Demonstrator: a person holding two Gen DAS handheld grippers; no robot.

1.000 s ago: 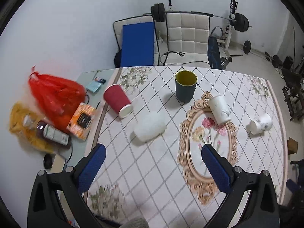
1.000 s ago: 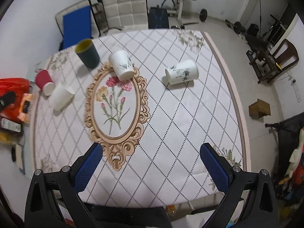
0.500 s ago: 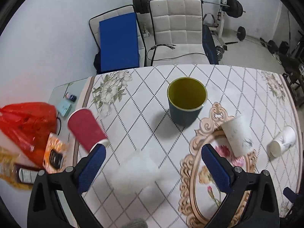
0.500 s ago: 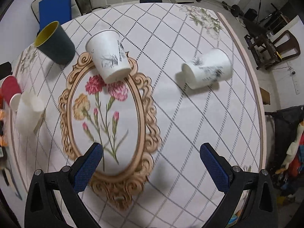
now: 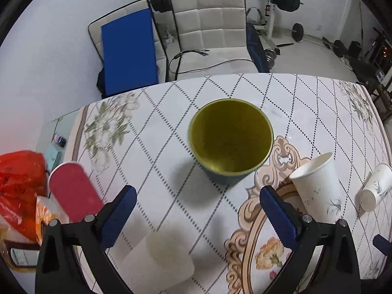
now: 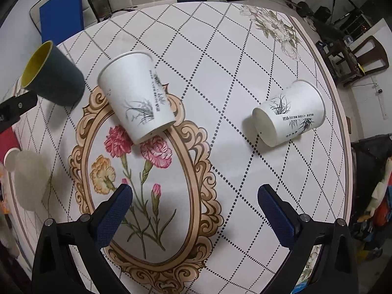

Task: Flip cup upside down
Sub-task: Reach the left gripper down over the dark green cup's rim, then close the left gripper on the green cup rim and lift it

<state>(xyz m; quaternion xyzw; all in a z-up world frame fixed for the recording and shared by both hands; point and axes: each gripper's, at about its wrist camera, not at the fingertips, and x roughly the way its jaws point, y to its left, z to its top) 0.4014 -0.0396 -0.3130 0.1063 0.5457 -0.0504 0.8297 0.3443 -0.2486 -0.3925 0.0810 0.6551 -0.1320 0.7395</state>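
A dark green cup with a yellow inside (image 5: 230,139) stands upright on the patterned tablecloth; it also shows in the right wrist view (image 6: 52,73). My left gripper (image 5: 197,210) is open and empty, just in front of and above this cup. A white paper cup with a bamboo print (image 6: 137,95) stands upright on the floral oval; it also shows in the left wrist view (image 5: 318,188). A second white printed cup (image 6: 290,115) lies on its side to the right. My right gripper (image 6: 194,205) is open and empty, above the cloth in front of both white cups.
A red paper cup (image 5: 73,191) lies at the left edge. A frosted translucent cup (image 5: 161,259) lies under my left gripper. A red plastic bag (image 5: 17,178) and packets sit at the far left. Chairs (image 5: 210,31) and gym weights stand behind the table (image 6: 318,56).
Both grippers have moved forward and down toward the table. The green cup now fills the middle of the left wrist view, and the two white cups are larger in the right wrist view.
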